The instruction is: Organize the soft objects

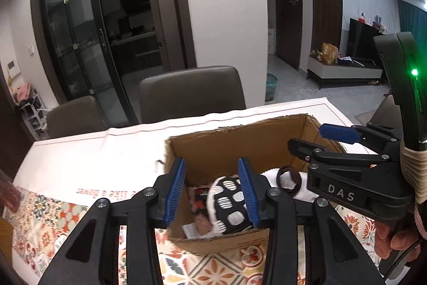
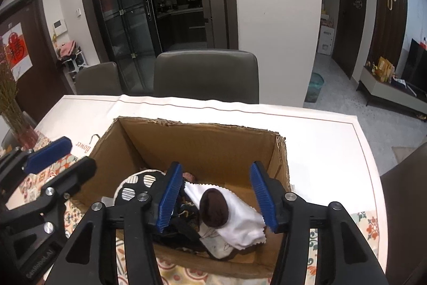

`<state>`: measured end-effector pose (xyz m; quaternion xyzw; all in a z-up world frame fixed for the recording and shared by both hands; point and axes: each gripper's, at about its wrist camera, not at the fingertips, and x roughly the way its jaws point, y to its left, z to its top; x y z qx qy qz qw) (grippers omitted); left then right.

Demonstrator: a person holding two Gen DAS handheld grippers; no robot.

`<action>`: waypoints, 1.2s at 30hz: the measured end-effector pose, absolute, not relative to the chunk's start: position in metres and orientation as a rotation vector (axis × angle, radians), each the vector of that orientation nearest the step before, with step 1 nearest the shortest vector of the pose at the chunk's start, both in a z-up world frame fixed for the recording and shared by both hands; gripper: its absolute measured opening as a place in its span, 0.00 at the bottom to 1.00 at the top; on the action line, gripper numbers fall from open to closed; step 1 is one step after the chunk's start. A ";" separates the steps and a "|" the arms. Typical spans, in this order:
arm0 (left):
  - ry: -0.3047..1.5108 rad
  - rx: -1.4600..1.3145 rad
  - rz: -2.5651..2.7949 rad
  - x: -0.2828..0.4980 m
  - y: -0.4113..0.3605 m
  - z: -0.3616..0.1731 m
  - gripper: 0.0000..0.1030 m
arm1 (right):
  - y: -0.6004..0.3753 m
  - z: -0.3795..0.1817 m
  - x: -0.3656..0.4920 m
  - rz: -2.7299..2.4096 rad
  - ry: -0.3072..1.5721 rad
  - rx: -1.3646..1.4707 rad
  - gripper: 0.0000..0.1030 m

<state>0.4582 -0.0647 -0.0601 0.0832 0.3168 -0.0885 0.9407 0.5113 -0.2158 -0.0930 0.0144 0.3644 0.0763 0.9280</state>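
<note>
An open cardboard box point(image 1: 213, 143) point(image 2: 202, 143) stands on the table and holds soft items. In it lie a black cloth with white patches point(image 1: 229, 202) point(image 2: 138, 184), a white cloth point(image 2: 237, 215) point(image 1: 272, 178) and a dark brown hair tie point(image 2: 213, 207) point(image 1: 288, 178) resting on the white cloth. My left gripper point(image 1: 213, 194) is open over the box's near left part, with the patterned cloth loose between its jaws. My right gripper point(image 2: 217, 196) is open above the white cloth and hair tie, holding nothing.
The table carries a white printed sheet point(image 2: 320, 135) over a floral patterned cloth point(image 1: 40, 221). Grey chairs point(image 2: 205, 76) point(image 1: 192, 95) stand at the far edge. A vase of dried stems point(image 2: 16, 122) stands at the left.
</note>
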 end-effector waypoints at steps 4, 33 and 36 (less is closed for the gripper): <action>0.634 0.168 -0.145 0.449 -0.055 -0.052 0.43 | -0.209 -0.084 0.497 0.136 0.727 0.017 0.53; 0.497 0.112 -0.185 0.305 0.001 0.022 0.73 | -0.178 -0.002 0.309 -0.019 0.536 0.081 0.62; 0.485 0.109 -0.175 0.291 0.001 0.027 0.77 | -0.179 0.002 0.295 -0.030 0.527 0.075 0.63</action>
